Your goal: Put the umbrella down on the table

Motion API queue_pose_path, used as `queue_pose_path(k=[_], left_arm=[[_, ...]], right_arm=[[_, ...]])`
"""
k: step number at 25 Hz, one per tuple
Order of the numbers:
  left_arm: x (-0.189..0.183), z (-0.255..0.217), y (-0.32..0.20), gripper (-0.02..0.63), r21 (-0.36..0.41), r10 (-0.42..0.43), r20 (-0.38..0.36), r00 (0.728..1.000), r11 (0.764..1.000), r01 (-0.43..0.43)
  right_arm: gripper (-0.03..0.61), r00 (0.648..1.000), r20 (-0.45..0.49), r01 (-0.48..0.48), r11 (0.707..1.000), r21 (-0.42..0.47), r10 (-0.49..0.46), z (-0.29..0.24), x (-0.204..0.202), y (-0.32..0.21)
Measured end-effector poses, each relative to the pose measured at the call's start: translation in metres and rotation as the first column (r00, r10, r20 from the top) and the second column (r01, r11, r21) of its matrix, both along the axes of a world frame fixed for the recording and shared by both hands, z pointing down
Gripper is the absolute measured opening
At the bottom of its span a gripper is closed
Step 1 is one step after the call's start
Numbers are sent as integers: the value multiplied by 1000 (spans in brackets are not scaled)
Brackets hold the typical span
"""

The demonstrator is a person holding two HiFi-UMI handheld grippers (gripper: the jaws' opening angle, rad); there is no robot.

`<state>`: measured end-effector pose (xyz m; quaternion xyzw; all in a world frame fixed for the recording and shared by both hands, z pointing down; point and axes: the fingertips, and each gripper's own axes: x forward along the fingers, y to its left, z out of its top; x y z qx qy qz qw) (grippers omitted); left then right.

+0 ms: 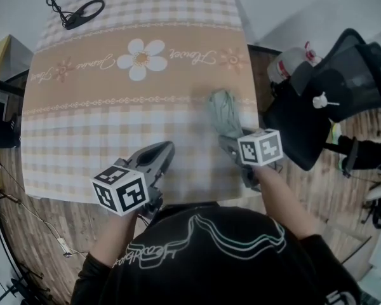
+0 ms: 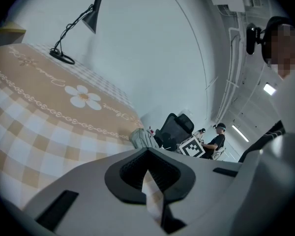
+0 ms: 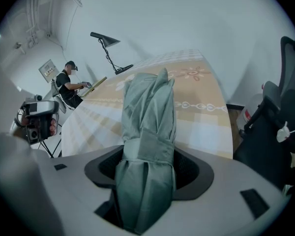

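A folded grey-green umbrella (image 1: 223, 112) is over the right side of the table (image 1: 114, 94), which has a beige checked cloth with a white flower. My right gripper (image 1: 231, 145) is shut on its lower part. In the right gripper view the umbrella (image 3: 150, 127), bound by its strap, fills the gap between the jaws of the right gripper (image 3: 147, 157) and points toward the table's far end. Whether its tip touches the cloth I cannot tell. My left gripper (image 1: 157, 152) hovers near the front edge, shut and empty (image 2: 148, 154). The umbrella (image 2: 140, 137) also shows in its view.
A black desk lamp (image 1: 76, 11) stands at the far left corner of the table. A black office chair (image 1: 330, 88) and a white bottle (image 1: 291, 62) are close to the table's right edge. A person (image 3: 69, 82) stands in the background. Wooden floor surrounds the table.
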<state>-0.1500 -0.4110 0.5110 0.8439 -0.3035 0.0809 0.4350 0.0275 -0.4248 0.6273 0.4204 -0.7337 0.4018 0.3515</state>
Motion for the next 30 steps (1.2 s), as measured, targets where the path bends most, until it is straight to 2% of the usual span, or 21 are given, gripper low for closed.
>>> queue_pose_path(k=[8, 16, 19, 24, 28, 30], left_arm=[[-6, 1, -14, -3, 16, -4, -24, 1000, 1000, 4], [-24, 3, -11, -3, 7, -23, -34, 999, 1000, 23], [-28, 9, -5, -3, -14, -29, -28, 999, 999, 29], [-26, 1, 4, -3, 32, -17, 27, 999, 999, 16], [-15, -13, 15, -3, 45, -25, 10, 1000, 999, 24], [-6, -24, 26, -3, 44, -24, -14, 1000, 999, 24]], right_arm=[[278, 983, -179, 35, 999, 29, -30, 10, 6, 3], [293, 969, -241, 67, 996, 53, -53, 13, 4, 4], [295, 971, -235, 62, 997, 52, -48, 13, 3, 3], [308, 987, -161, -5, 997, 73, 17, -6, 0, 0], [308, 992, -123, -12, 986, 164, 32, -38, 8, 0], [307, 996, -48, -61, 963, 263, 76, -68, 13, 2]])
